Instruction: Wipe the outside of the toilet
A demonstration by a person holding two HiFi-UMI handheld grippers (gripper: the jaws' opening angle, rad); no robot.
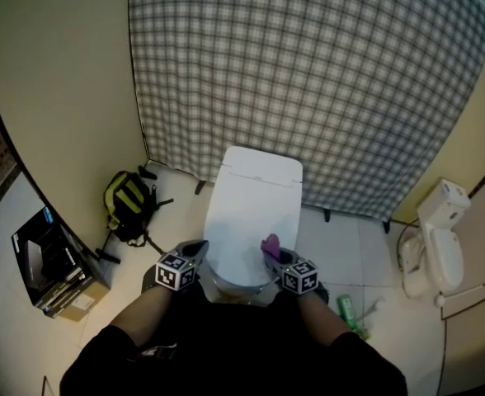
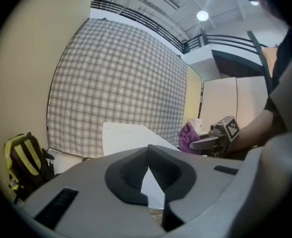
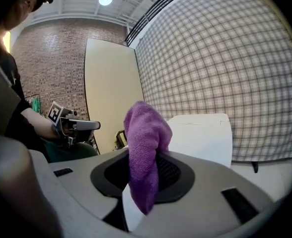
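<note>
A white toilet (image 1: 253, 213) with its lid down stands against the checked curtain, seen from above in the head view. My right gripper (image 1: 272, 254) is shut on a purple cloth (image 1: 270, 244), held at the toilet's front right; the cloth (image 3: 145, 152) stands up between the jaws in the right gripper view, with the toilet (image 3: 200, 135) behind it. My left gripper (image 1: 195, 254) is at the toilet's front left, shut with nothing in it. In the left gripper view the toilet lid (image 2: 128, 138) lies ahead, and the right gripper (image 2: 189, 146) with the cloth (image 2: 188, 137) shows at the right.
A checked curtain (image 1: 308, 81) hangs behind the toilet. A yellow and black backpack (image 1: 129, 205) lies on the floor at left, a black box (image 1: 49, 262) nearer left. A white appliance (image 1: 437, 242) stands at right, a green bottle (image 1: 348, 312) on the floor.
</note>
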